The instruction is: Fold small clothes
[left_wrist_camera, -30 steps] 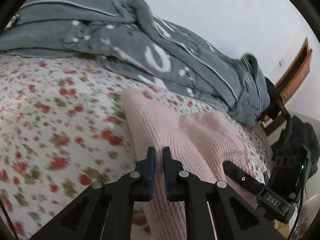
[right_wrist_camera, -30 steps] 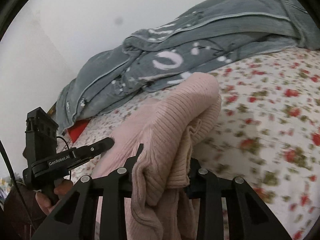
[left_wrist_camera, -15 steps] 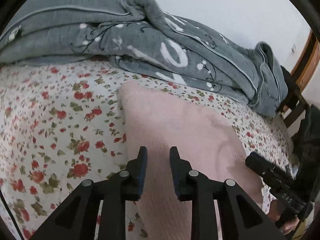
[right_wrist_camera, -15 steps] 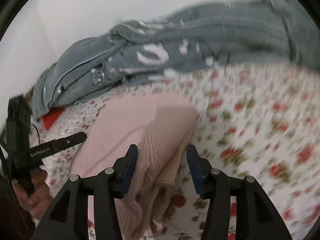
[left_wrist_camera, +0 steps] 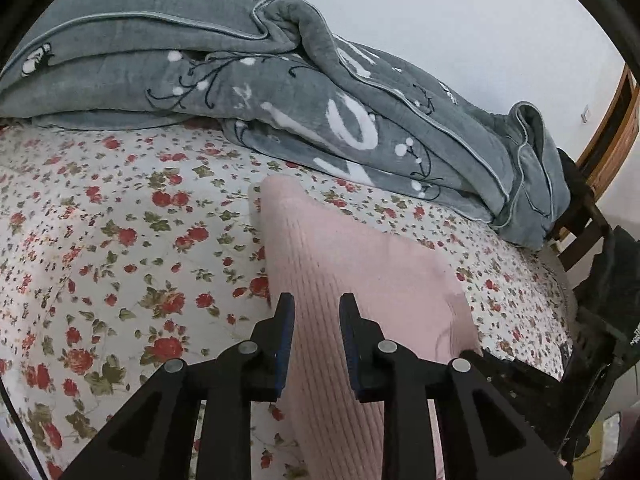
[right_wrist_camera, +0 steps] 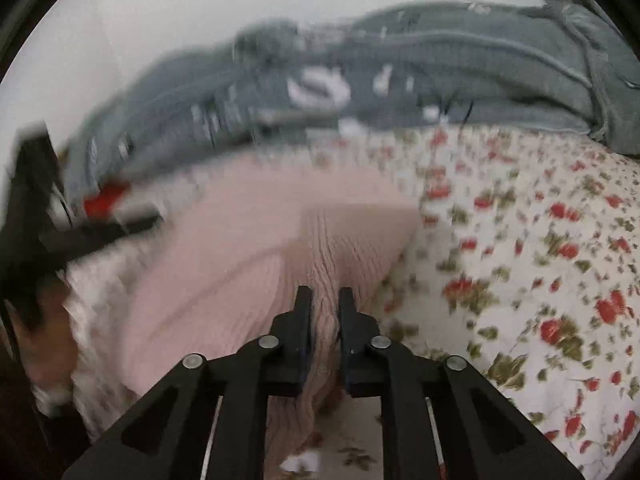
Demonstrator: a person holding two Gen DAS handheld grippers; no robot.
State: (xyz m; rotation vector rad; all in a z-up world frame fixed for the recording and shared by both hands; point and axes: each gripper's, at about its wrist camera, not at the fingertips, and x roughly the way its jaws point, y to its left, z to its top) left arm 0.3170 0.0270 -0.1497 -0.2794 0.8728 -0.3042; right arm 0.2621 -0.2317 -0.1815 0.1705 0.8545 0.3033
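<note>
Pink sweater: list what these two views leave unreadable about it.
- Pink sweater, left wrist view: near end hidden behind the left gripper and cut off by the bottom edge.
- Right wrist view: far edge smeared by motion blur; the part inside the right gripper is hidden by its fingers.

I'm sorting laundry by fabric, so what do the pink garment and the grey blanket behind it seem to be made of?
The pink garment looks like a soft ribbed knit, matte: fine parallel ridges run along it. Whether wool, cotton or acrylic, the look leaves open. The grey blanket looks like plush fleece: thick rounded folds, fuzzy surface, piped edge, white printed pattern.
</note>
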